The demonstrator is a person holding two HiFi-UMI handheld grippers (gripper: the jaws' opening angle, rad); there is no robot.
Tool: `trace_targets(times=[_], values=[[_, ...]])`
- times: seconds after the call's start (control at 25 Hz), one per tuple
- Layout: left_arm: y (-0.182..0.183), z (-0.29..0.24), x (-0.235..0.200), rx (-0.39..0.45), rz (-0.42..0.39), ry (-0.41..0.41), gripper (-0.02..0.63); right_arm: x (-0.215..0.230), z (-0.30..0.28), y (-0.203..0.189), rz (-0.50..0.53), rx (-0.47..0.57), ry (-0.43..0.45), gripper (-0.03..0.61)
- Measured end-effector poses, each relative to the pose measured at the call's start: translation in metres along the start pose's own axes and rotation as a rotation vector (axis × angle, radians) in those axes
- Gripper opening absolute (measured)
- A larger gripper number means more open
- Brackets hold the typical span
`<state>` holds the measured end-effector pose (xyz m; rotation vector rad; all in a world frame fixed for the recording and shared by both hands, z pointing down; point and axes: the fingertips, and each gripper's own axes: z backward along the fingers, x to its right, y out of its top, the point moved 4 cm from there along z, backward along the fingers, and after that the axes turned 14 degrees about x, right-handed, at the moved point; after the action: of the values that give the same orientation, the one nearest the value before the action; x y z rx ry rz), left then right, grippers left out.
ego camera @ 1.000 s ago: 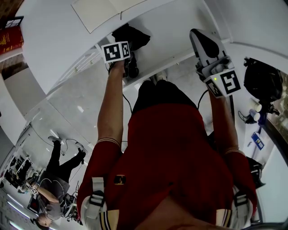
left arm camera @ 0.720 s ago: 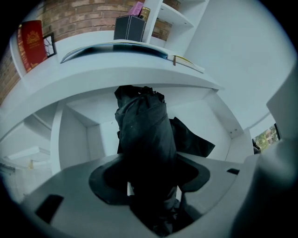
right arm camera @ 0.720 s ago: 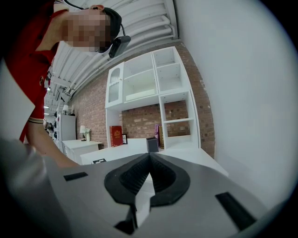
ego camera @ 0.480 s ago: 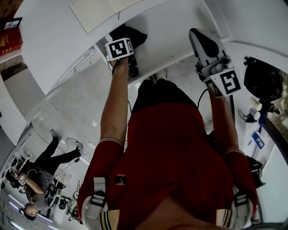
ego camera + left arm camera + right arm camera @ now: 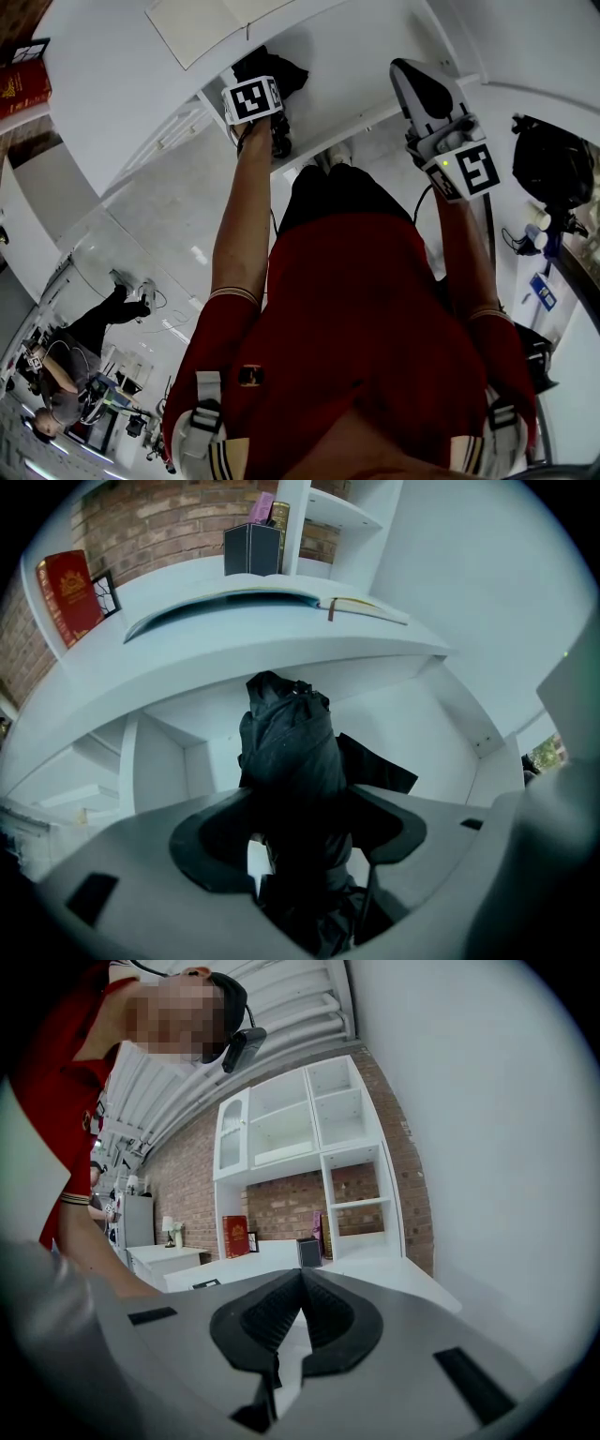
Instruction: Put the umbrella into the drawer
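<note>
Left gripper jaws opening around black umbrella, which lies inside open drawer. Right gripper pressed together, empty, near drawer. Remaining: full release, withdraw.

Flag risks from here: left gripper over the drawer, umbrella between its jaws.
1. The left gripper is opening its jaws with the umbrella between them, pointing steeply down into the drawer. Once released, it may topple and lean on a wall, which could block closing.
2. A loose fabric flap sticks out sideways and could snag a jaw on withdrawal.
</note>
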<state>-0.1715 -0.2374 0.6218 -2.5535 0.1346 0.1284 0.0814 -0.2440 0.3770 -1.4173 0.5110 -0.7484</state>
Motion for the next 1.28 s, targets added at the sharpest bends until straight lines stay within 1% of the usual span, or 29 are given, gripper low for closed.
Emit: trace_targets(times=[0.4,0.52,0.76,0.84,0.92,1.12,1.2,1.28], values=[[0.014,0.039,0.002,0.116,-0.010,-0.035,0.288,-0.016,-0.002,0.000,-0.015,0.020,0.023,-0.002],[0.017,0.054,0.002,0.154,-0.008,-0.057,0.288,-0.024,-0.005,0.000,-0.020,0.025,0.033,-0.002],[0.026,0.091,0.002,0.263,-0.015,-0.118,0.288,-0.042,-0.009,0.004,-0.005,0.033,0.059,-0.002],[0.032,0.107,0.003,0.316,-0.015,-0.145,0.287,-0.049,-0.010,0.006,-0.005,0.037,0.069,-0.002],[0.040,0.125,0.006,0.388,-0.016,-0.185,0.277,-0.057,-0.012,0.009,-0.004,0.043,0.081,-0.002],[0.064,0.184,0.021,0.631,-0.036,-0.321,0.245,-0.080,-0.015,0.022,0.003,0.070,0.120,-0.002],[0.071,0.209,0.027,0.721,-0.056,-0.357,0.223,-0.089,-0.015,0.029,0.005,0.086,0.135,-0.002],[0.076,0.231,0.032,0.789,-0.077,-0.382,0.206,-0.097,-0.014,0.036,0.005,0.103,0.148,-0.002]])
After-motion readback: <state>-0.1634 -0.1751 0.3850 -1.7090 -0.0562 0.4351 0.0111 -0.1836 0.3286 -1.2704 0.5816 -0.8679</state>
